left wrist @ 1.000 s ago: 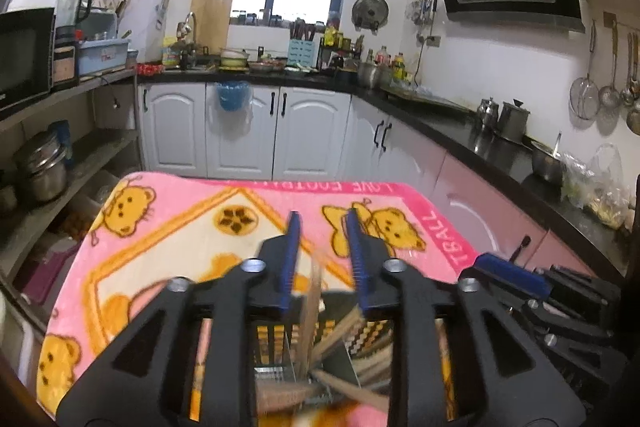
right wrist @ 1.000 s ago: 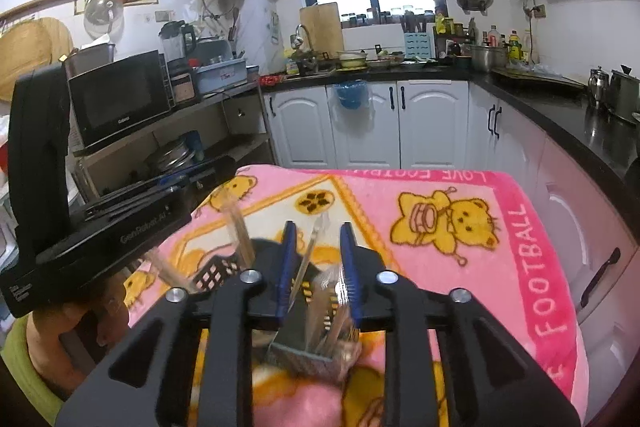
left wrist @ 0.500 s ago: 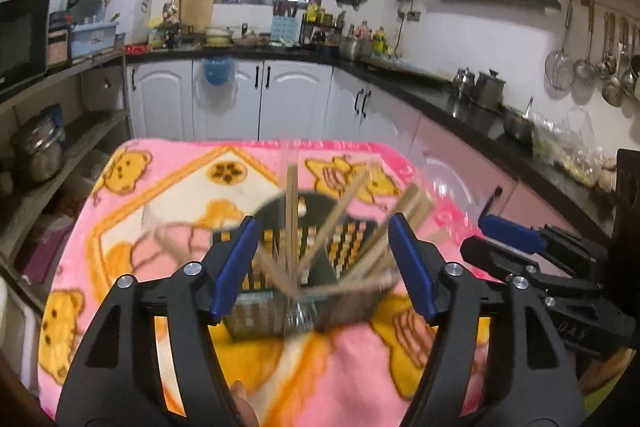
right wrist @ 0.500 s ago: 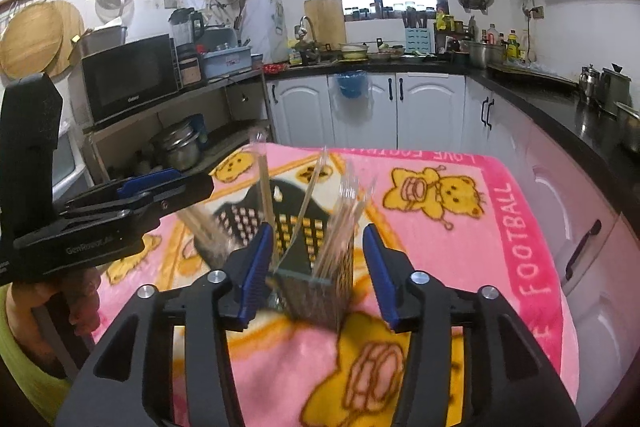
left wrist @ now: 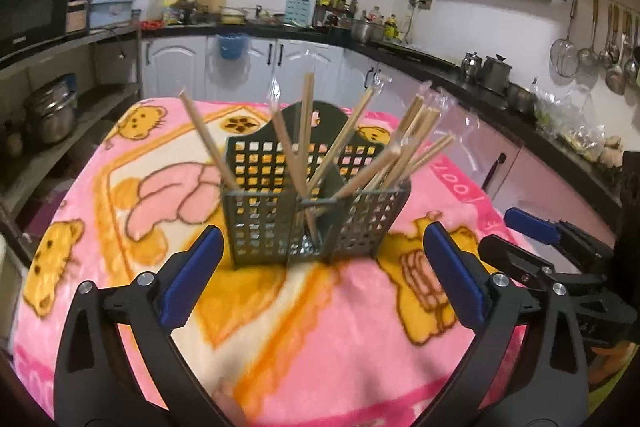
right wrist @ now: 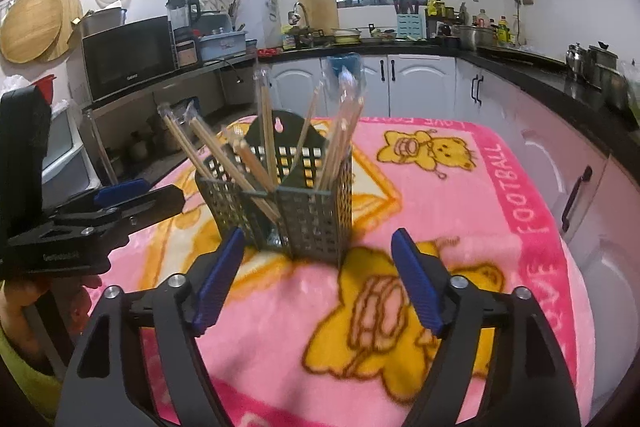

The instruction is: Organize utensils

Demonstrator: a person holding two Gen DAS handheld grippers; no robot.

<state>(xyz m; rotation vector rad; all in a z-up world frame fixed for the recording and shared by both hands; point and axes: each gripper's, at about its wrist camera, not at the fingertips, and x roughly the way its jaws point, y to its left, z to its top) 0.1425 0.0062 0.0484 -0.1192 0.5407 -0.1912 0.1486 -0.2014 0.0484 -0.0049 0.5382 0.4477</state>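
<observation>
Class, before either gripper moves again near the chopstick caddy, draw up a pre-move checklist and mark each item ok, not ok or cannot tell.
1. Left gripper open, nothing between its jaws, which have just been opening: ok.
2. Right gripper open and empty, jaws also just been opening: ok.
3. Caddy upright on the pink blanket: ok.
4. Chopsticks all inside the caddy: ok.
5. Chopsticks sorted by compartment: cannot tell.

Grey-green perforated caddy (left wrist: 280, 211); pink bear-print blanket (left wrist: 360, 347); blue claw pads (right wrist: 218, 279).
</observation>
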